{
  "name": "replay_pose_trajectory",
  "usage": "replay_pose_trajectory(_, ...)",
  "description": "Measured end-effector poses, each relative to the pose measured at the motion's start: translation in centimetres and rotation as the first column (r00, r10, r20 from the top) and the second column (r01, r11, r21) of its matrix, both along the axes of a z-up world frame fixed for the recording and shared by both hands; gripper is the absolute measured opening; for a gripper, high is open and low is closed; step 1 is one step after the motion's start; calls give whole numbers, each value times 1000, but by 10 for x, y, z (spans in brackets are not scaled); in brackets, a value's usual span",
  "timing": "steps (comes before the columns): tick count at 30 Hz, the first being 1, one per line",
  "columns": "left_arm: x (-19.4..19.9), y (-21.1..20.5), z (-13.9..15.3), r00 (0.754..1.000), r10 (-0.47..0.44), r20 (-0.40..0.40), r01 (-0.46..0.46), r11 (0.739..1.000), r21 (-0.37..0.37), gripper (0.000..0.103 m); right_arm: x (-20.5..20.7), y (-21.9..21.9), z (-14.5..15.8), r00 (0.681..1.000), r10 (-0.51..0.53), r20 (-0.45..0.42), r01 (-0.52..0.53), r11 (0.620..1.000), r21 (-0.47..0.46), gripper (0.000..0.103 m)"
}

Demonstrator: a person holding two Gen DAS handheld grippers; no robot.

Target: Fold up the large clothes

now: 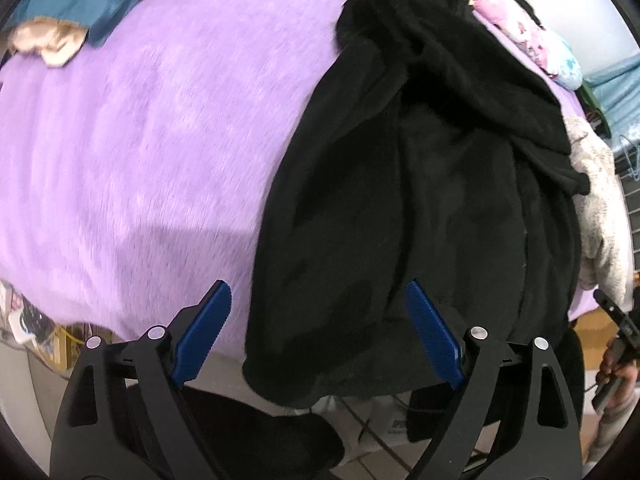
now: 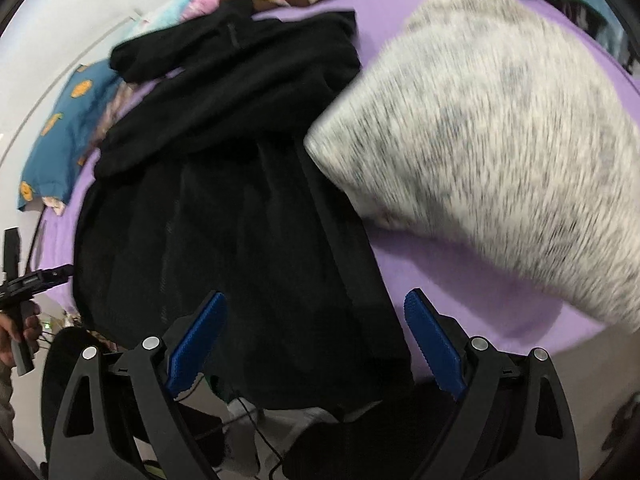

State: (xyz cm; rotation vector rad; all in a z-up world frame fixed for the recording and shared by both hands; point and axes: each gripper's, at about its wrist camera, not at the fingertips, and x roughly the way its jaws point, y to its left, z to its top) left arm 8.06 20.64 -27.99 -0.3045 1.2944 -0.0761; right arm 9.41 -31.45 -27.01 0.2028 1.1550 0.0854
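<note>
Both wrist views steeply down, close over one black garment (image 1: 420, 200).

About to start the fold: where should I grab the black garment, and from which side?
Grip the black garment at its near hem corners, which hang over the bed edge. Come from above at the bed's near side; both open hand-held grippers, left and right, already straddle that hem.

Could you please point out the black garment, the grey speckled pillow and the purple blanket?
black garment (image 1: 440, 200), left wrist view, its middle.
grey speckled pillow (image 2: 500, 140), right wrist view, its centre.
purple blanket (image 1: 140, 140), left wrist view, bare area.
</note>
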Motion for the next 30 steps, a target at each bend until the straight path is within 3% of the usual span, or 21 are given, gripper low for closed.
replay_pose_trajectory(4, -4, 1, -18, 998, -23, -65, 25, 999, 33, 86, 2, -3, -28, 998, -8, -62, 7, 1000, -10, 88)
replay_pose_trajectory(8, -8, -3, -29, 995, -52, -81, 57, 996, 65, 86, 7, -3, -51, 992, -11, -127, 11, 1000, 2, 82)
replay_pose_trajectory(17, -21, -5, -34, 994, -60, -88, 65, 997, 51, 87, 16, 1, -61, 989, -32, -144, 34, 999, 9, 81)
replay_pose_trajectory(21, -26, -10, -41, 992, -57, -116, 65, 996, 66, 73, 24, 7, -66, 987, -33, -155, 31, 999, -14, 74)
replay_pose_trajectory(30, -25, -10, -38, 991, -51, -121, 59, 996, 65, 59, 15, 19, -68, 987, -28, -157, 25, 999, -21, 57)
